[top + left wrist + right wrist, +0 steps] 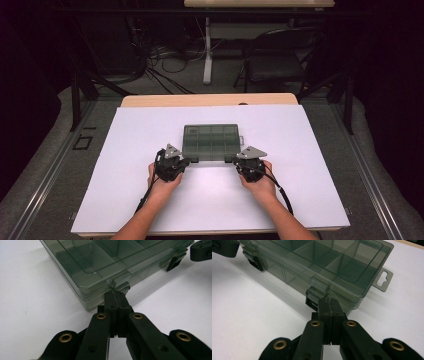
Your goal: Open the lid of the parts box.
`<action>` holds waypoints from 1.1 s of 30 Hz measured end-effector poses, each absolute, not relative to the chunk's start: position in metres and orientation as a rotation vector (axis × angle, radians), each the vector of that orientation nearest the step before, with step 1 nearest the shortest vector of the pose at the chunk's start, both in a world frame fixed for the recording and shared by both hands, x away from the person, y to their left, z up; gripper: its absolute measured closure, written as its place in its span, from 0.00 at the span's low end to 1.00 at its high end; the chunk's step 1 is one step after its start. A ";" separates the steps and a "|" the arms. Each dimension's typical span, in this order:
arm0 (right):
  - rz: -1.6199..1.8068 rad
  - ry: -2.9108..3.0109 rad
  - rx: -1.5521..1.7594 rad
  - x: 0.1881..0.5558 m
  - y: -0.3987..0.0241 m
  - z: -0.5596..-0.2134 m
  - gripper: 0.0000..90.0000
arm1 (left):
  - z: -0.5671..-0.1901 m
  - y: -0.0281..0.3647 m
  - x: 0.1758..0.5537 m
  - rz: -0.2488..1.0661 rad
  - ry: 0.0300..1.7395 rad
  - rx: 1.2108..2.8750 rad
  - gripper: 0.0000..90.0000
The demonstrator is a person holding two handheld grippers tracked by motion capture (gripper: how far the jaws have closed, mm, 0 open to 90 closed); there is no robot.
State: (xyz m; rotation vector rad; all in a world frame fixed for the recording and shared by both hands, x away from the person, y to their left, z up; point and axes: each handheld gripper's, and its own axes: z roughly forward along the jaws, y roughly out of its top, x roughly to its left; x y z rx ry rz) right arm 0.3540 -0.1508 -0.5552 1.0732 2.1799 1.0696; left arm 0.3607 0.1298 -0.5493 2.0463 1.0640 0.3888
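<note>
A smoky clear compartment box (211, 142) lies shut in the middle of the white board, its front latches facing me. My left gripper (187, 161) is shut with nothing between its jaws, and its tip rests against the box's left front latch (120, 284). My right gripper (235, 161) is also shut and empty, its tip against the right front latch (314, 299). In the left gripper view the box (100, 262) rises just past the shut left gripper (115, 294). In the right gripper view the box (324, 262) shows empty compartments beyond the shut right gripper (328, 300).
The white board (125, 190) covers a wooden table whose back edge (210, 100) shows behind it. A hang tab (383, 278) sticks out from the box's right end. A chair (275, 65) and floor cables lie beyond the table.
</note>
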 end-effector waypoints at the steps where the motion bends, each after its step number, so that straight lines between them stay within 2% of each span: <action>1: 1.072 2.178 1.070 0.354 -0.151 -0.556 1.00 | -0.549 0.129 0.361 0.391 1.063 2.048 1.00; 23: 1.086 2.169 1.068 0.355 -0.148 -0.555 1.00 | -0.550 0.128 0.363 0.396 1.060 2.041 1.00; 33: 1.161 2.110 1.087 0.355 -0.152 -0.544 1.00 | -0.538 0.126 0.363 0.415 1.088 1.974 1.00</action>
